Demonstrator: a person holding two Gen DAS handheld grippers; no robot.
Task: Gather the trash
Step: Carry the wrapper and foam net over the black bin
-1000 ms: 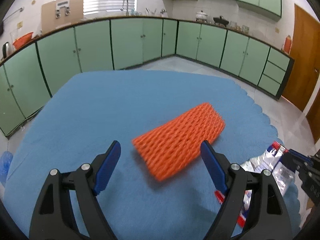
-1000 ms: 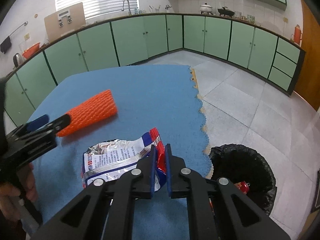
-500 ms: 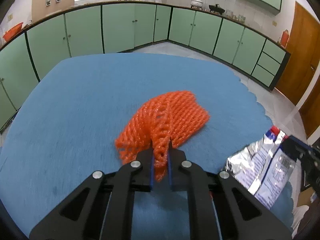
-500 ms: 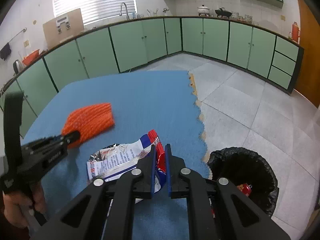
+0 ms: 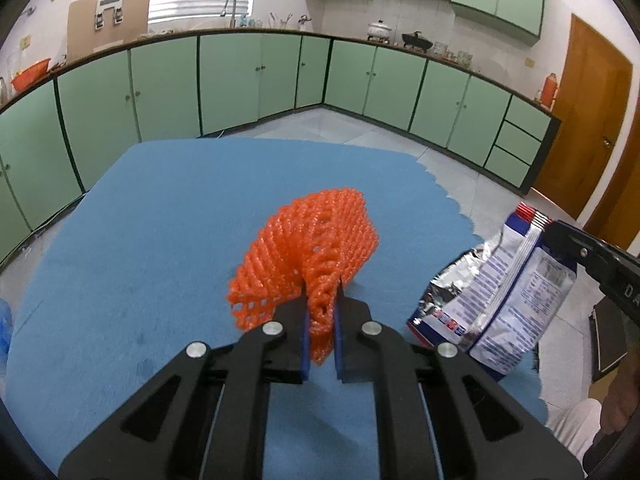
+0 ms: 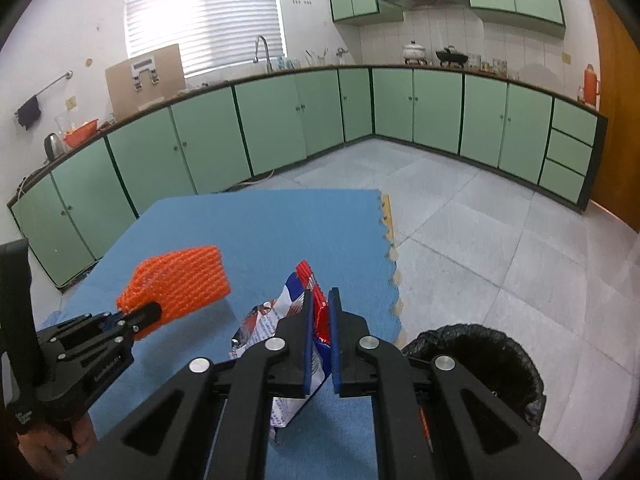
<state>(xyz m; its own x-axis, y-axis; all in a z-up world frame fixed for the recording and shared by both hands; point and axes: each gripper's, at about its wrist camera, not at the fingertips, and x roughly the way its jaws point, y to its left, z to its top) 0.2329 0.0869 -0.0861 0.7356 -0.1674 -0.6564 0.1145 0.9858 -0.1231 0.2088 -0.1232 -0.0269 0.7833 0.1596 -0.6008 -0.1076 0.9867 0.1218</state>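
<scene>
Over blue mat [image 5: 160, 220]: left hand-held gripper [image 5: 320, 320] pinching orange net [image 5: 320, 248]; right hand-held gripper [image 6: 319, 320] pinching snack bag [image 6: 294, 304], print unreadable.

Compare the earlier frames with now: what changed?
The left gripper closed on the orange foam net and lifted it off the blue mat. The right gripper raised the snack wrapper, keeping its grip. The black-lined bin stayed put.
</scene>
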